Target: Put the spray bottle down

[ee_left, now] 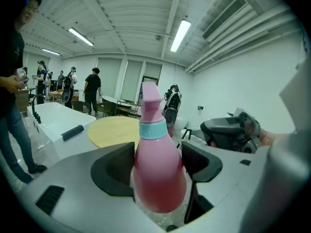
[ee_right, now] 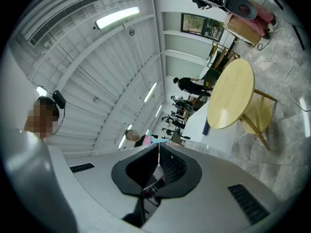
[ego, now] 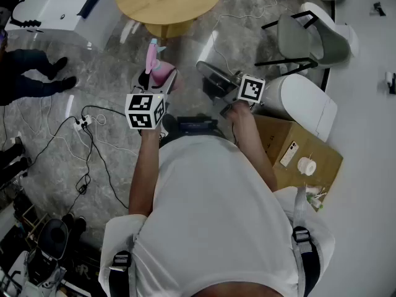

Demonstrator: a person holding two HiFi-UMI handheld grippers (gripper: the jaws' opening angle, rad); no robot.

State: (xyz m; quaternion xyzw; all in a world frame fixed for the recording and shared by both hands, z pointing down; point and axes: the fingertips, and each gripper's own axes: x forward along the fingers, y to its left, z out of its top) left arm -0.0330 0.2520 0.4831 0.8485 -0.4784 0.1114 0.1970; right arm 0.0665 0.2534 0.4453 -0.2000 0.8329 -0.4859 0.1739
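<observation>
**Spray bottle in the left jaws, not yet set down**

On the left, the left gripper [ee_left: 158, 155] grasps the pink spray bottle [ee_left: 159, 178] with its 2 jaws spread wide, 1 against each side of the round belly. The bottle stands upright, its teal collar and pink nozzle pointing up. From the head view it hangs in the air above the grey marble floor [ego: 111, 60], with nothing under its base. Near the person, loose cables [ego: 86, 125] lie on that floor to the left.

Farther off and slightly right of the bottle stands the round wooden table [ego: 168, 2], the closest surface at a handy height. The step in hand looks like the carry, with the putting down yet to come. The next move probably calls for reaching far enough to bring the base over the table top, lowering until the bottle bears flat and upright, and only then letting the jaws part. The task names no spot, so the floor is also possible.

On the right, the right gripper [ee_right: 158, 152] is clenched, its jaws meeting along a thin line. It seems empty, though the dark gap lower down is hard to read. It has no evident part in this step. A cardboard box [ego: 291, 150] sits on the floor at the near right.
</observation>
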